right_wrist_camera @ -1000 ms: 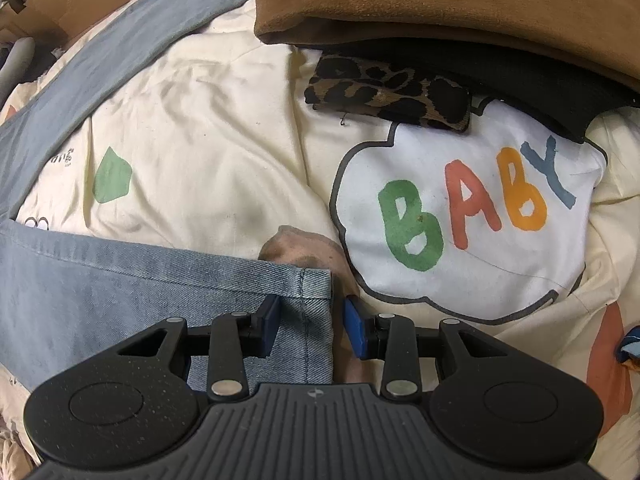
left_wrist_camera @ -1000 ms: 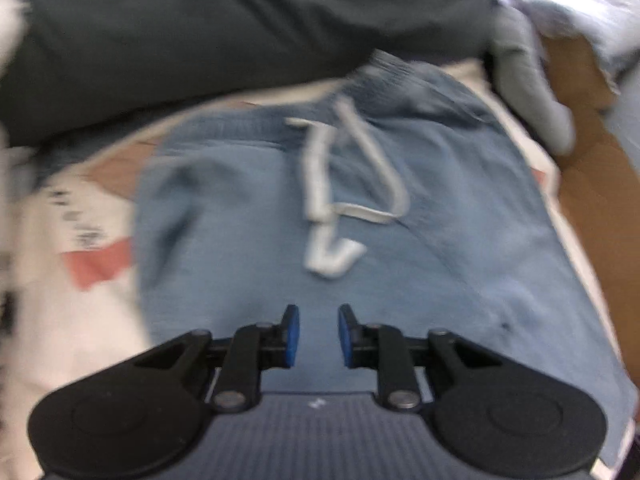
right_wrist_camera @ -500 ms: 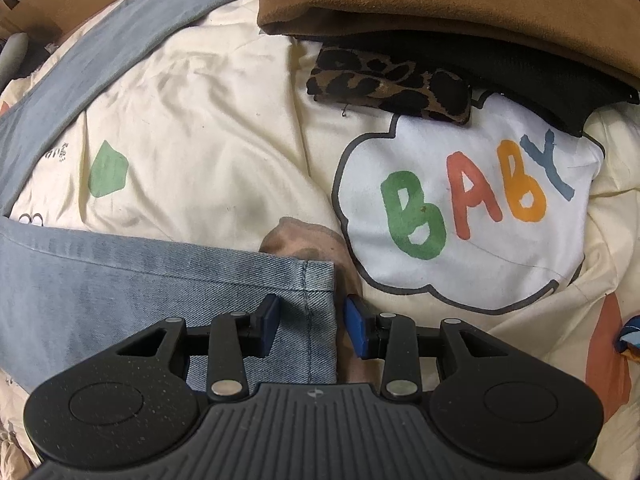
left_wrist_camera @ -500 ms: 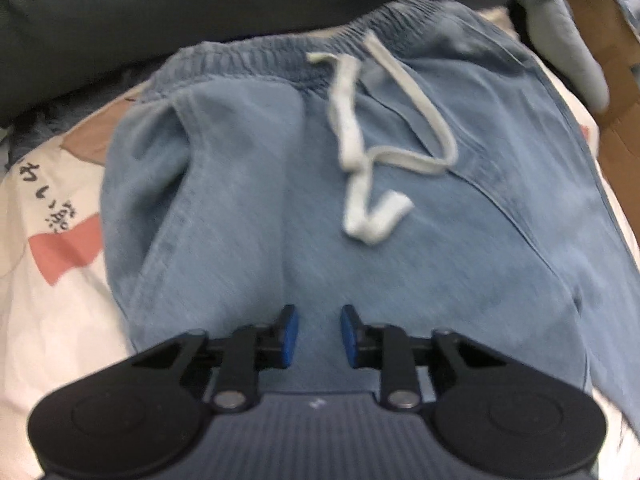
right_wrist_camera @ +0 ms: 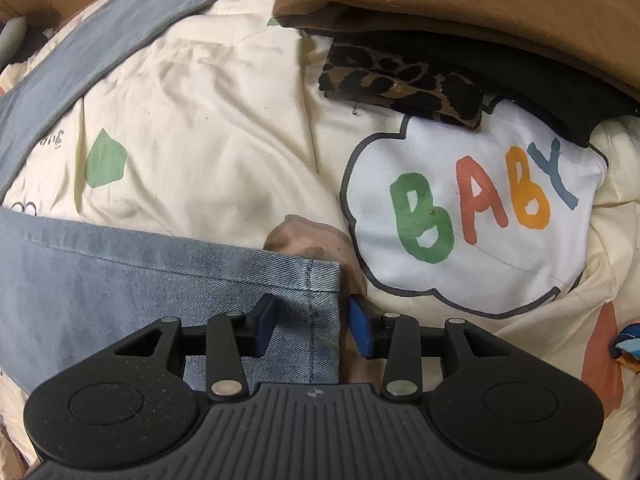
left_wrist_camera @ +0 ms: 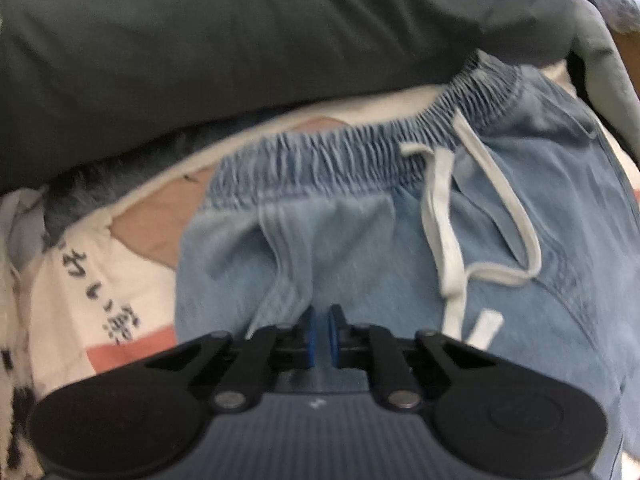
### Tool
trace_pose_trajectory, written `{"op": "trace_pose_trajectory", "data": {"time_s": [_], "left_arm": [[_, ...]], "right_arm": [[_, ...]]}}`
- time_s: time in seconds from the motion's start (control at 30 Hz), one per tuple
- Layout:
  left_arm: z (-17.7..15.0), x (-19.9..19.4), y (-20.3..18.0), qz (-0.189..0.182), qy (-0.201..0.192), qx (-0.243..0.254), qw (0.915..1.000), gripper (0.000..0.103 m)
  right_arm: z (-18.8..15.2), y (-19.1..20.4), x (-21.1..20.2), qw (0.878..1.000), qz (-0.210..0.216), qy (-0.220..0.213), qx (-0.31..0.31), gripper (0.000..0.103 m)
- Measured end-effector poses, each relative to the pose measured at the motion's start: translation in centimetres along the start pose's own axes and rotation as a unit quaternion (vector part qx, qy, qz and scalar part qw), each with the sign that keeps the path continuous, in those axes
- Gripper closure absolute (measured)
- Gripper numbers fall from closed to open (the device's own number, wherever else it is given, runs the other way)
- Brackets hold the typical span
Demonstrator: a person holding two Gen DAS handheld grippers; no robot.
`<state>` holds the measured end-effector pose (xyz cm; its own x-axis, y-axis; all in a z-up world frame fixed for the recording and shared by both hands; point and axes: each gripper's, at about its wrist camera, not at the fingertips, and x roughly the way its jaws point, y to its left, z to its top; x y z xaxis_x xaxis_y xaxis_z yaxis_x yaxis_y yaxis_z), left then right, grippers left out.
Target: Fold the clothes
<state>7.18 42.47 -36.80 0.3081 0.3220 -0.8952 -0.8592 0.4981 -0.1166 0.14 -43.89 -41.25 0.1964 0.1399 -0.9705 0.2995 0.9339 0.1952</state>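
Observation:
Light blue jeans (left_wrist_camera: 360, 248) with an elastic waistband (left_wrist_camera: 344, 148) and a white drawstring (left_wrist_camera: 444, 216) lie flat on a printed sheet. My left gripper (left_wrist_camera: 320, 336) sits low on the denim just below the waistband. Its jaws are closing to a narrow gap on a raised pleat of the denim. In the right wrist view one trouser leg (right_wrist_camera: 120, 280) ends in a stitched hem (right_wrist_camera: 320, 304). My right gripper (right_wrist_camera: 314, 326) points down over that hem. Its jaws are opening, with the hem between the pads and not pressed by them.
A dark grey garment (left_wrist_camera: 240, 48) lies beyond the waistband, with a grey sleeve (left_wrist_camera: 604, 52) at the upper right. On the cream sheet (right_wrist_camera: 192, 128) with its "BABY" cloud print (right_wrist_camera: 476, 208) lie a leopard-print cloth (right_wrist_camera: 400, 84), a black garment (right_wrist_camera: 560, 92), a brown garment (right_wrist_camera: 460, 0) and a grey-blue strip (right_wrist_camera: 100, 48).
My left gripper has come down and forward towards the waistband, and its jaws have narrowed onto a pleat of denim. The right gripper's jaws have widened slightly over the hem.

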Motion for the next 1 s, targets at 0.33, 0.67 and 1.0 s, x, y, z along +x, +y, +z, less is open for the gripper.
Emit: {"op": "trace_pose_trajectory", "data": {"time_s": [0.33,0.67,1.0], "left_arm": [[1.6,-4.2,1.8,-0.021,-0.057,0.0,0.9982,0.065],[1.6,-2.7,4.1,-0.023,-0.049,-0.041,0.9977,0.065],[2.5,-0.1,5.2,-0.043,-0.034,-0.136,0.9892,0.069]], "right_arm": [[-0.3,-0.1,-0.1,1.0,-0.001,-0.002,0.0,0.054],[-0.2,0.1,-0.2,1.0,-0.005,0.007,-0.009,0.054],[-0.2,0.5,0.0,0.999,-0.019,0.021,-0.026,0.054]]}}
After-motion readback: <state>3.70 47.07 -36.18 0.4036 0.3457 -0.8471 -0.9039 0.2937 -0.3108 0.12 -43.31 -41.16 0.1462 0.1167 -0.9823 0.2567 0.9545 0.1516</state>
